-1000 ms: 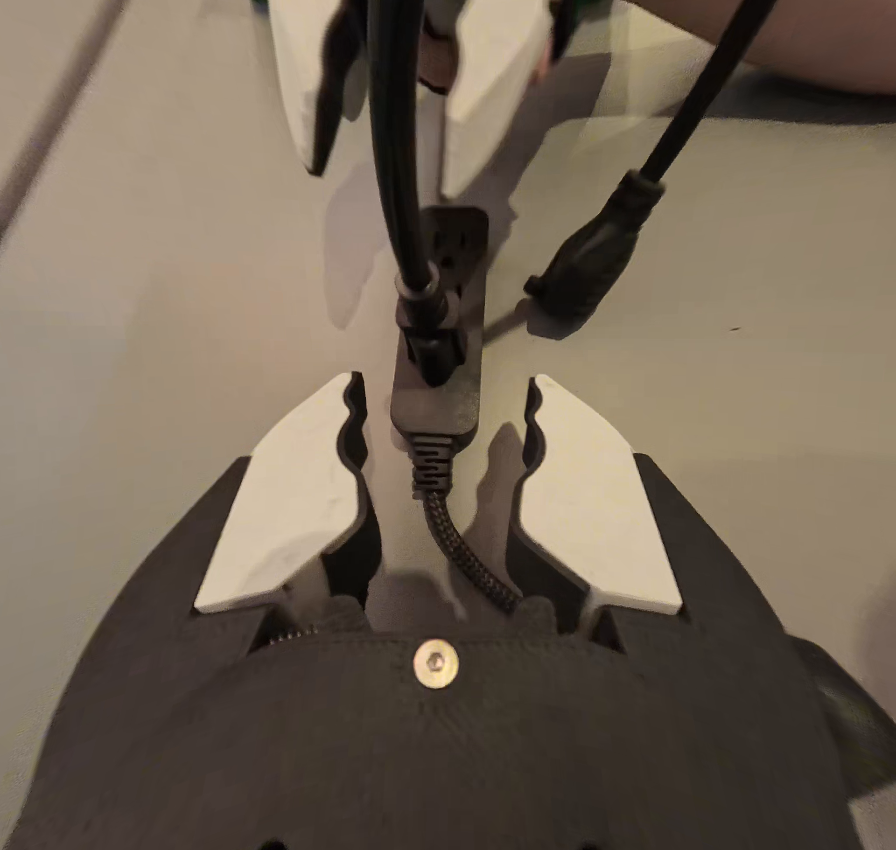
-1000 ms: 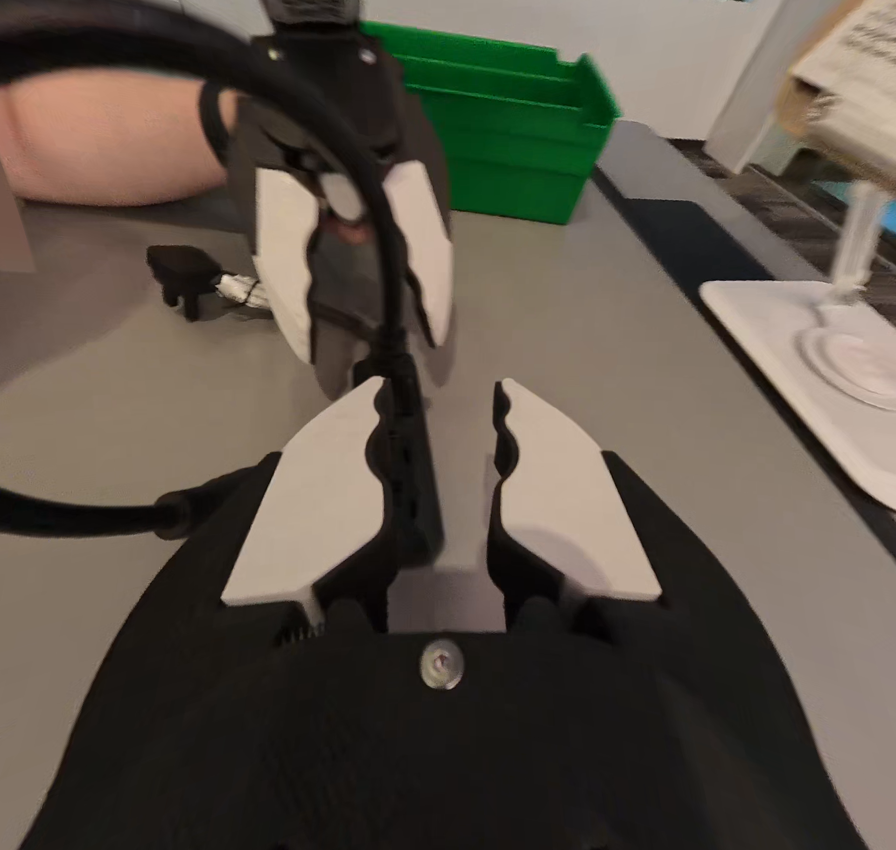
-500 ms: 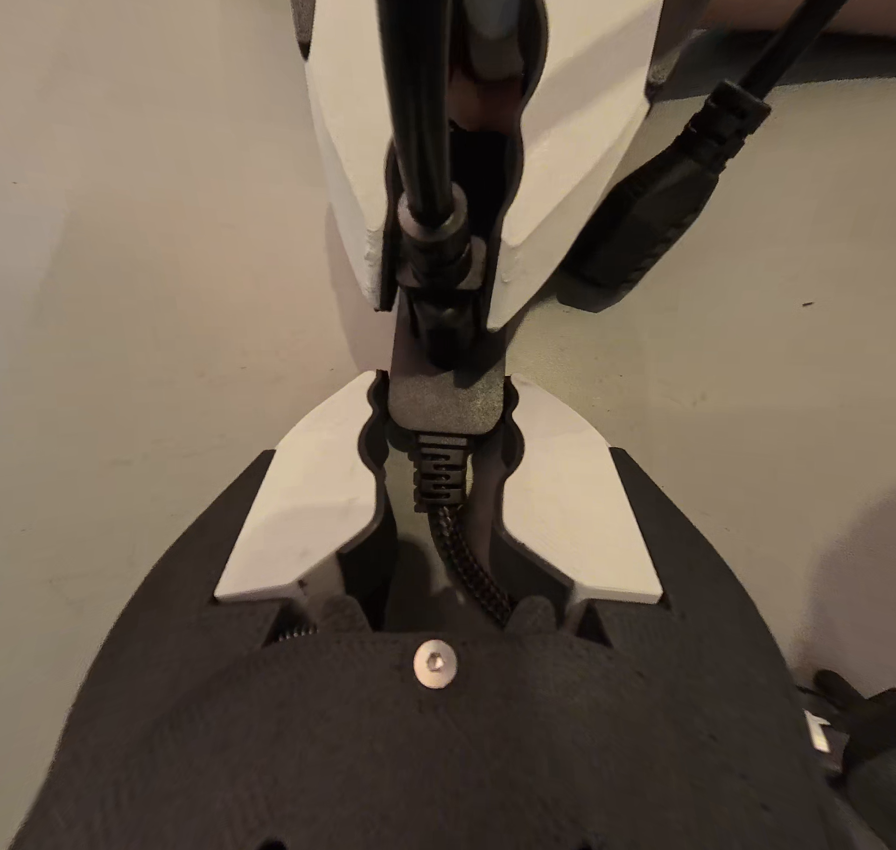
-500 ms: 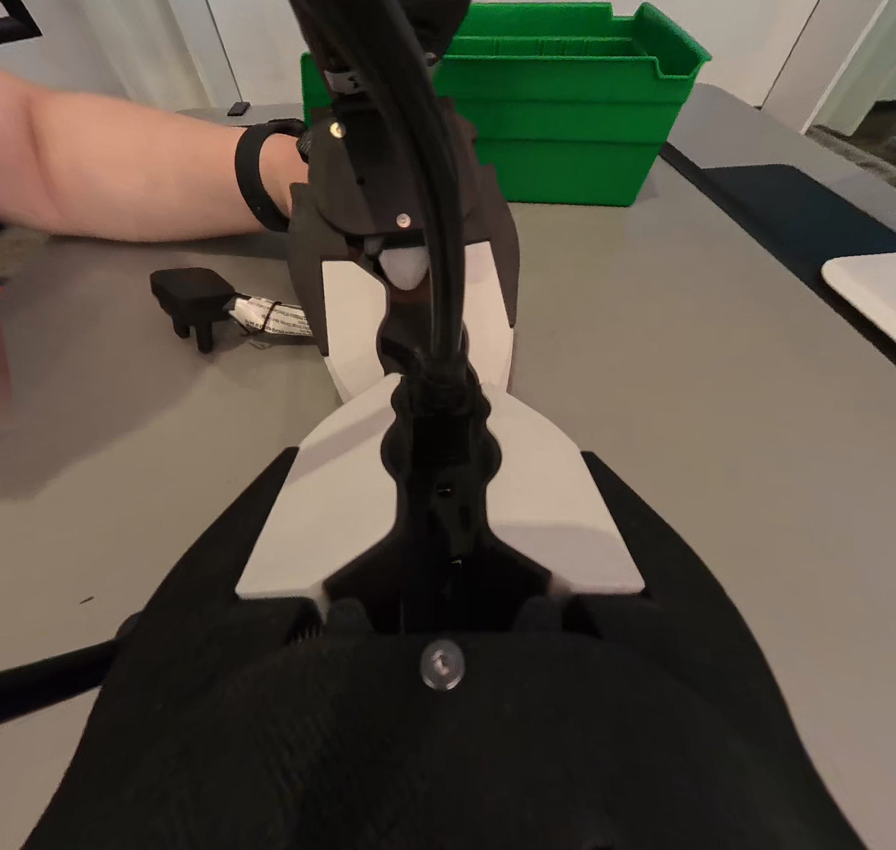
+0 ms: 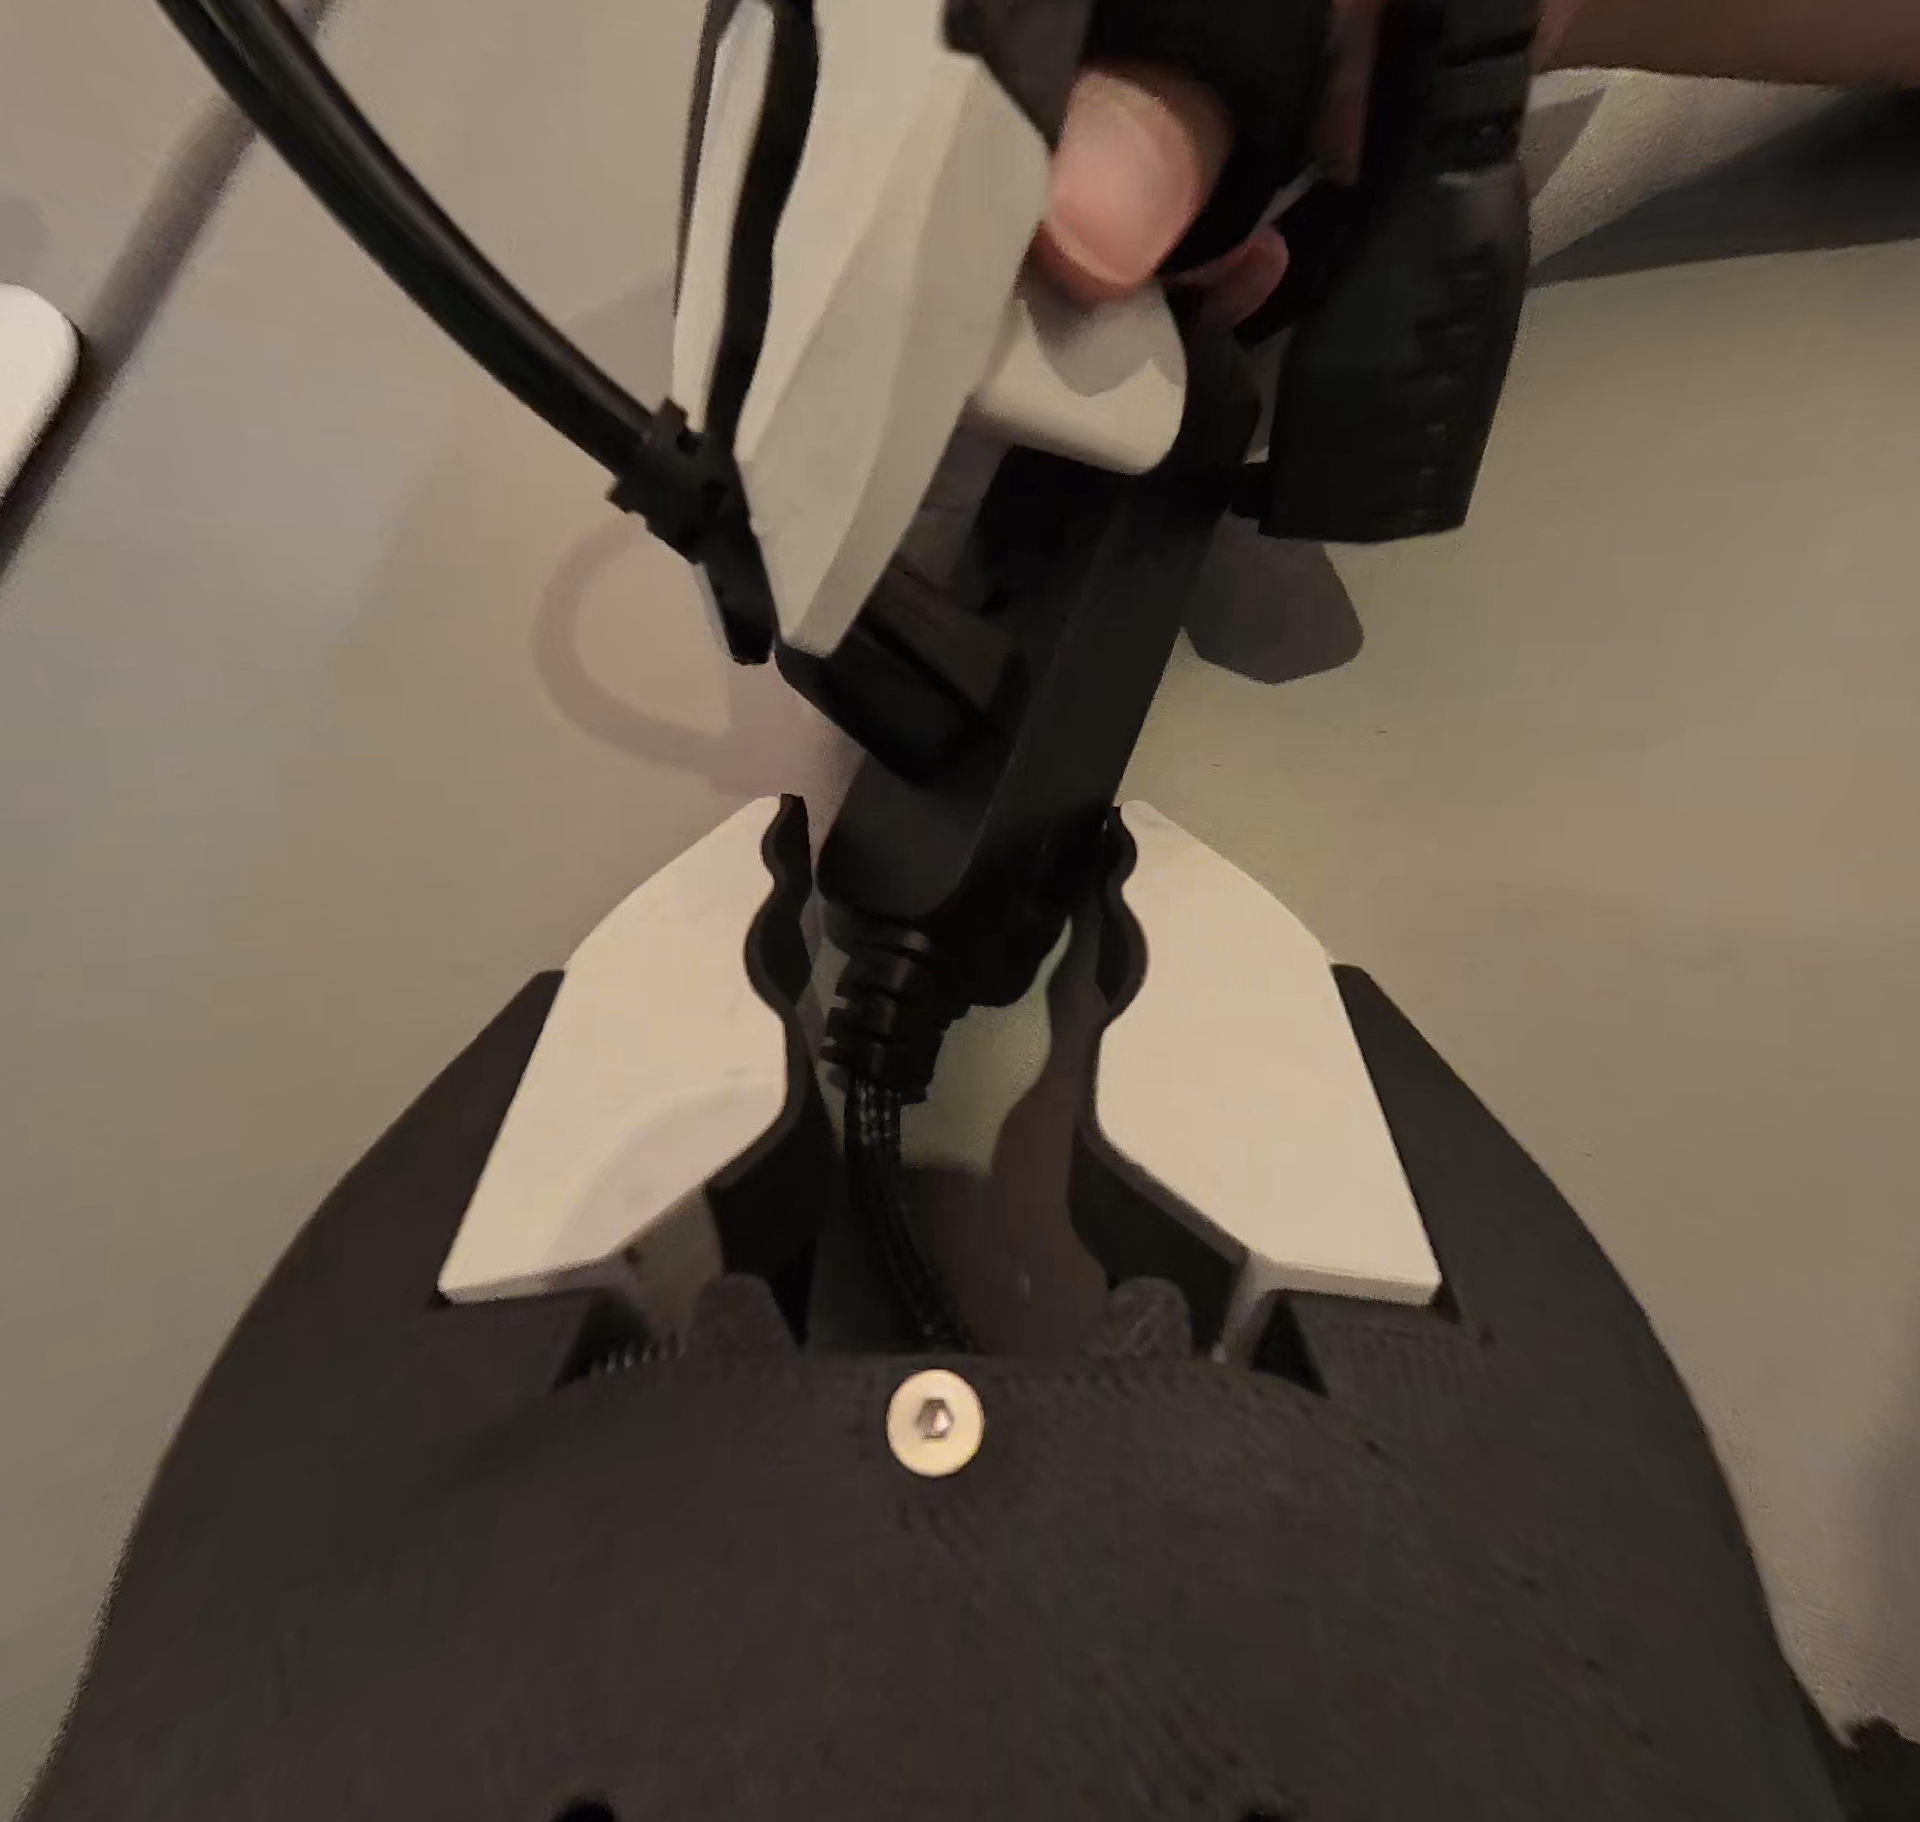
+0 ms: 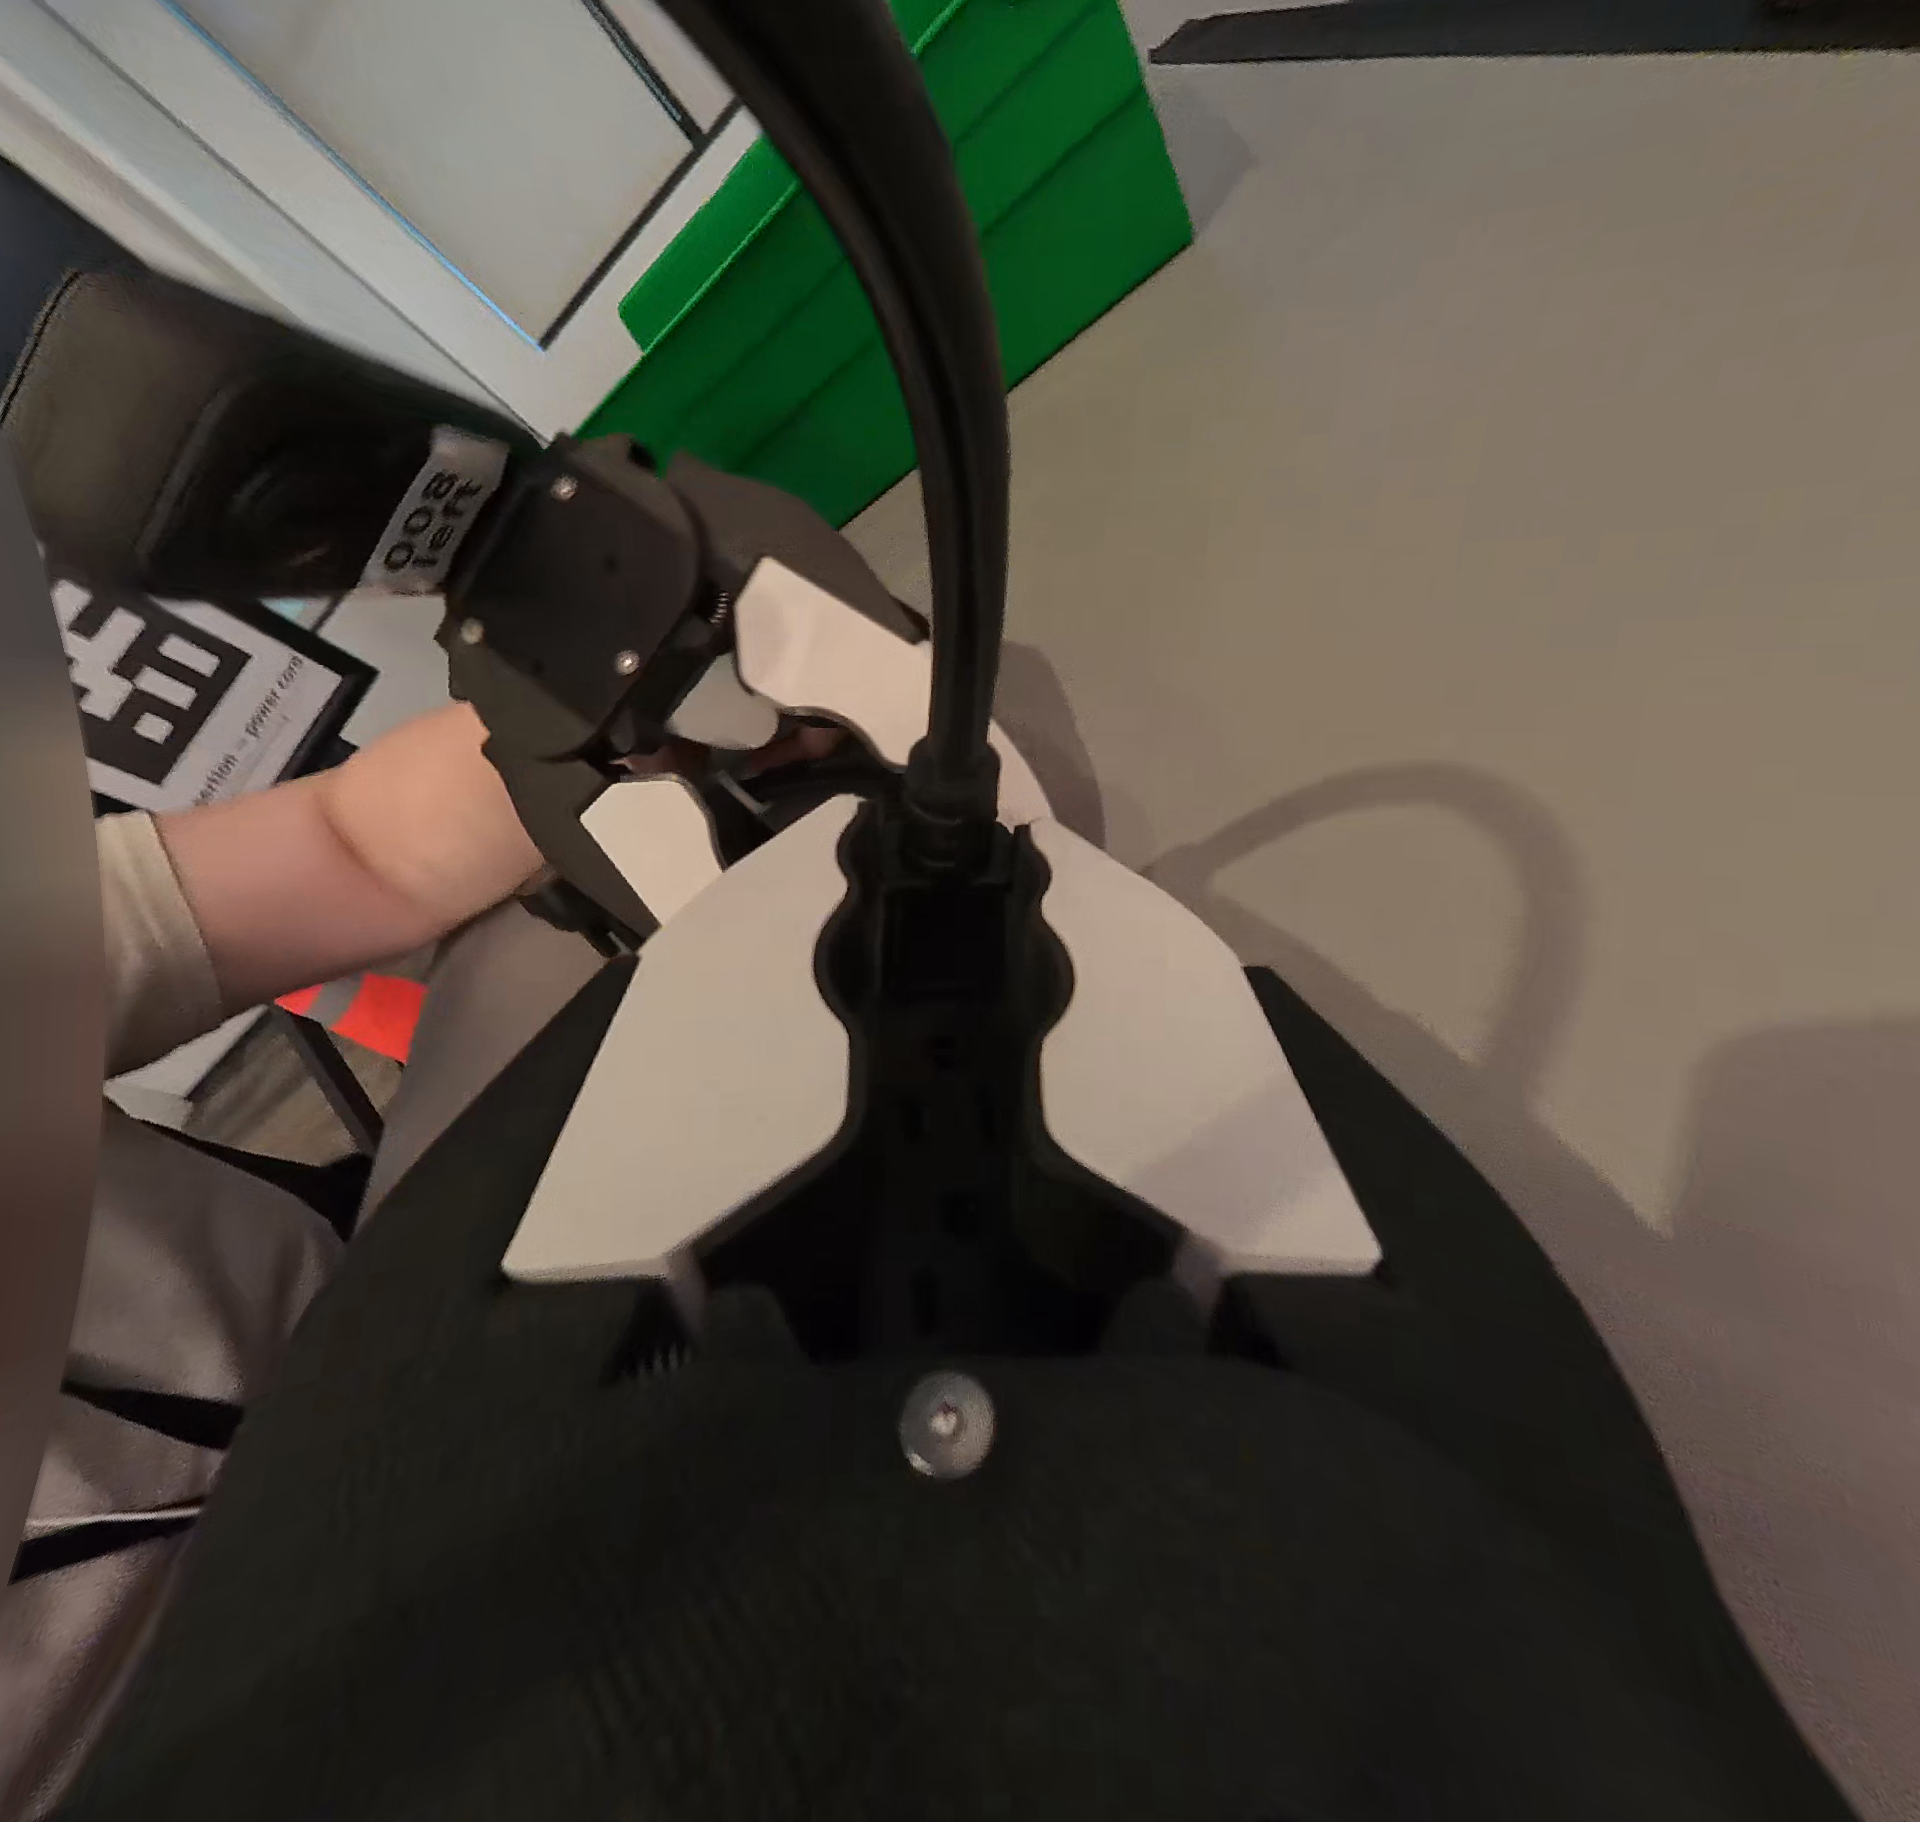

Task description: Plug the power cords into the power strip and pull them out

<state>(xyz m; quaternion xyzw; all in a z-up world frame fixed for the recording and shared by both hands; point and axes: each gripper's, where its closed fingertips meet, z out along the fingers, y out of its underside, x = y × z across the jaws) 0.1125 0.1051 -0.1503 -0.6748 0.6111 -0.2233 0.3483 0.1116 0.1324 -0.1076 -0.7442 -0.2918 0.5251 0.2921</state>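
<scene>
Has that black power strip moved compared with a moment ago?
Yes. The power strip lay flat on the grey table; now it is tilted, far end swung right, between the left gripper fingers, and the right gripper grips the plug.

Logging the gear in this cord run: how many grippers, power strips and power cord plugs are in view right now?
Grippers: 2, the left gripper and the right gripper
Power strip: 1
Power cord plugs: 2, one in the right gripper, one loose beyond
Total: 5

right: bare table (image 6: 1558, 422) | left: green bin (image 6: 935, 245), apparently near
</scene>
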